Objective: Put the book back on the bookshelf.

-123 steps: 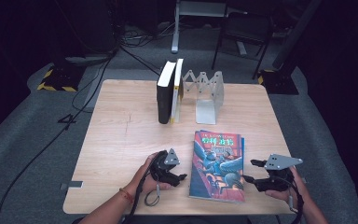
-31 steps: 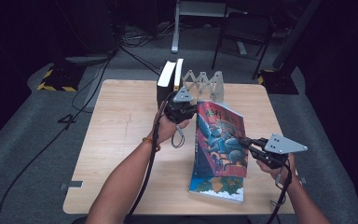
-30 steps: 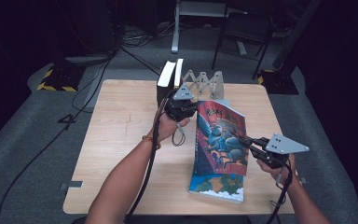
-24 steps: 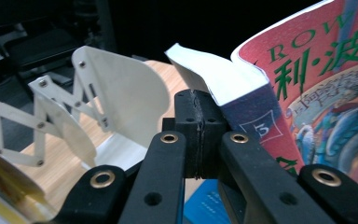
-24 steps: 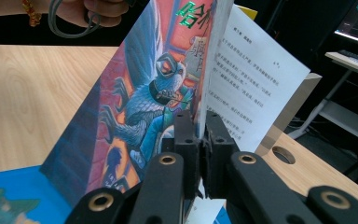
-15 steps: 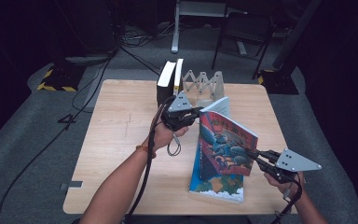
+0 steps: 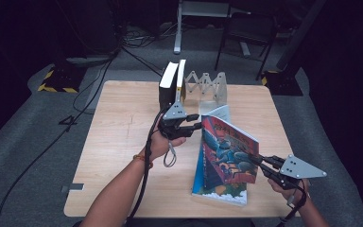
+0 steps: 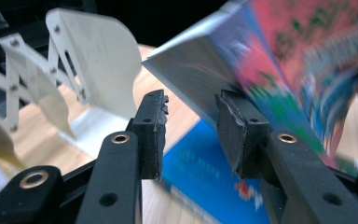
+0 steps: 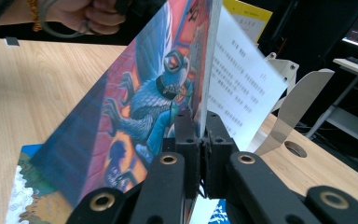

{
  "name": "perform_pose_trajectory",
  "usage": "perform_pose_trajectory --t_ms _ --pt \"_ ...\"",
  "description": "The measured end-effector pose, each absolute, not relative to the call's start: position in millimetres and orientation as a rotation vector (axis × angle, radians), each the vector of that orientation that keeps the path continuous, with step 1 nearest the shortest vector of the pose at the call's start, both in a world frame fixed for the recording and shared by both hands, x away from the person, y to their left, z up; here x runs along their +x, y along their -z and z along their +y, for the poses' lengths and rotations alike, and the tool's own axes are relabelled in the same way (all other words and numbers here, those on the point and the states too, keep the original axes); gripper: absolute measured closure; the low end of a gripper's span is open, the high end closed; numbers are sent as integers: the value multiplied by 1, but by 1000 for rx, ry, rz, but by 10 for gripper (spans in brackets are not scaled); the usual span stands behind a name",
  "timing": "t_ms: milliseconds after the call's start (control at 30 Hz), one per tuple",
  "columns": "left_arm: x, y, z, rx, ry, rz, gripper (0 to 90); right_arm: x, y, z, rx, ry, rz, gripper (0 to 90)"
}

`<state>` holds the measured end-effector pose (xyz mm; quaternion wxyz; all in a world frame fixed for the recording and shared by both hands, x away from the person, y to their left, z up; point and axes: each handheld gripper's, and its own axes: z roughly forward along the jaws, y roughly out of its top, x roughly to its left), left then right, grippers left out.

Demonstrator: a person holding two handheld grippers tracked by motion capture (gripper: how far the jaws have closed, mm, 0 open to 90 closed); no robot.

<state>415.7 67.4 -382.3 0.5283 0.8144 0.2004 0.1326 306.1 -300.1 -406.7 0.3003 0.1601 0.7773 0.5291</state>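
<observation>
Blue-covered book (image 7: 227,156) tilts up off counter (image 7: 118,142); right hand-held gripper (image 7: 260,162) clenched on its cover edge, left hand-held gripper (image 7: 196,122) just been opening, w/ jaws apart beside the top corner.

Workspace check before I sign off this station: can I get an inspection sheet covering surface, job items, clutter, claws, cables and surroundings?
Surface: wooden table, bare wood around the books.
Job's things: book raised by its cover, standing tilted over a second book lying flat.
Clutter: two upright books in a white folding rack at the far edge.
Claws: right claw shut on the raised book's cover; left claw has just been opening, the book's corner between its jaws, pads not pressing it.
Cables: one trails along the left forearm; more lie on the floor beyond the table.
Surroundings: dark room, grey floor, chair behind the table.
</observation>
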Motion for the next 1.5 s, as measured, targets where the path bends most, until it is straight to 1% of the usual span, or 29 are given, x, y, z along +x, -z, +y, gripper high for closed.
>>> perform_pose_trajectory --t_ms 33,100,133,233,367,433,500,567,600,700,733,833,967,1000,1067,1100,1167,1333,1400,1467,1500 --pt "413 386 71 1955 -292 476 590 307 408 -300 430 -1407 2068 871" --pt "406 396 78 1967 -178 469 538 310 411 -300 446 -1404 2080 872" --pt "406 396 78 1967 -178 469 540 310 411 -300 446 -1404 2080 872" --pt "396 423 78 2096 -127 479 539 322 417 -293 482 -1382 2129 872" --pt "392 453 81 2093 42 557 490 338 422 -278 530 -1350 2200 872" --pt "391 461 79 2085 90 584 426 341 422 -275 540 -1357 2204 872" --pt "390 467 72 2090 146 616 328 342 422 -274 541 -1356 2208 871" --pt "390 468 68 2085 165 631 288 342 422 -274 543 -1349 2208 871" --pt "390 469 65 2080 183 640 288 341 423 -273 536 -1341 2210 871" --pt "393 471 58 2045 228 649 212 341 423 -273 519 -1339 2204 871" --pt "394 470 57 2032 240 656 202 340 423 -272 516 -1340 2202 871" --pt "398 469 51 2022 227 673 224 338 423 -272 496 -1355 2195 870" --pt "406 470 40 2014 202 713 222 338 422 -270 474 -1359 2198 870" --pt "411 471 40 1964 217 746 236 337 419 -269 461 -1360 2196 869" --pt "412 471 40 1943 211 752 277 337 417 -268 450 -1361 2193 869" --pt "413 468 42 1913 185 750 277 337 415 -268 447 -1363 2190 868" --pt "413 461 47 1882 148 738 348 337 408 -268 434 -1385 2170 868" --pt "409 433 54 1847 19 667 483 338 397 -268 433 -1417 2118 867" --pt "405 418 54 1846 -57 629 523 338 393 -269 435 -1426 2094 865" --pt "404 413 54 1842 -81 617 553 339 389 -271 439 -1449 2075 863" --pt "401 402 55 1845 -147 586 567 339 387 -271 443 -1455 2066 861"
